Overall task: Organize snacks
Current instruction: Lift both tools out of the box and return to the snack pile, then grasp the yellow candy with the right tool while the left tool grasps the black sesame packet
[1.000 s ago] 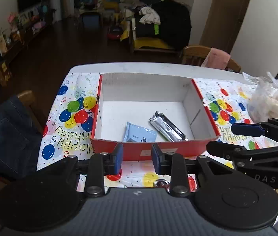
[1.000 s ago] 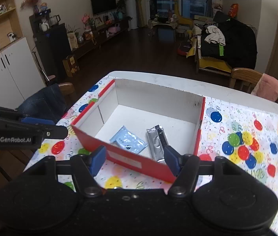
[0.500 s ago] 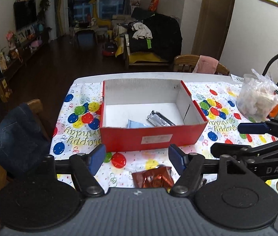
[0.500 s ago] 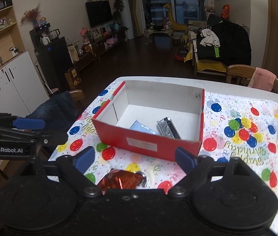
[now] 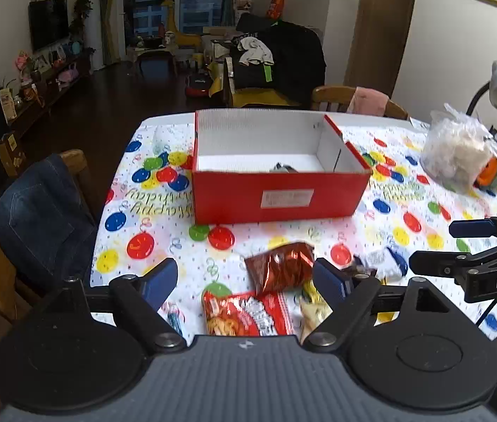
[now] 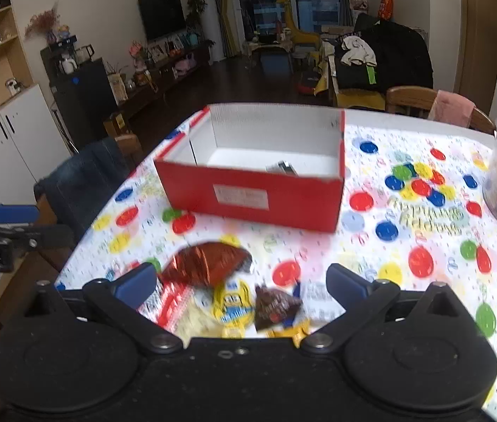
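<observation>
Both jaw sets have just been opening, nothing between the pads — left gripper (image 5: pixel 244 277), right gripper (image 6: pixel 239 279). Snacks (image 5: pixel 280 270) are heaped just ahead of the tools; box (image 5: pixel 276 197) lies beyond. Packets overlap — two could be pinched together, or a slick foil one squeezed out.

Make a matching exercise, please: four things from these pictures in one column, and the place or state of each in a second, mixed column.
Things:
1. red box
2. silver packet
3. shiny red-brown bag
4. left claw

Places or states:
A. inside the box
B. open, gripping nothing
C. on the tablecloth, in front of the box
D. lid off, label facing the cameras

Pairs: 1-D, 2-A, 3-C, 4-B
</observation>
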